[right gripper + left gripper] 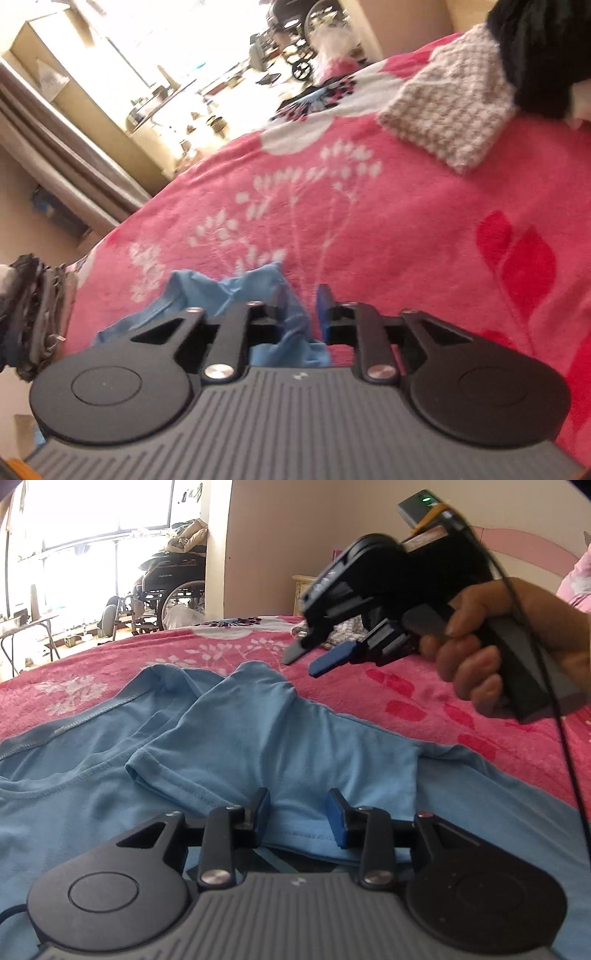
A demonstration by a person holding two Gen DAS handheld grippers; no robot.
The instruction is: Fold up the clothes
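Note:
A light blue T-shirt point(92, 786) lies spread on the pink floral blanket point(424, 698). One sleeve point(258, 731) is folded inward over its body. My left gripper point(299, 803) hovers low over the sleeve's hem, jaws apart, with the cloth lying flat beneath the gap and not pinched. A hand holds my right gripper point(303, 663) in the air beyond the shirt, above the blanket, with its blue-padded jaws apart and nothing between them. In the right wrist view the right gripper point(303, 299) points down at the blanket, and a rumpled part of the blue T-shirt point(207, 291) shows behind its left finger.
A folded checked cloth point(447, 107) and a black garment point(535, 48) lie at the blanket's far side. A pile of dark clothes point(29, 314) sits at the bed's left edge. A wheelchair point(173, 587) stands by the bright window, beyond the bed.

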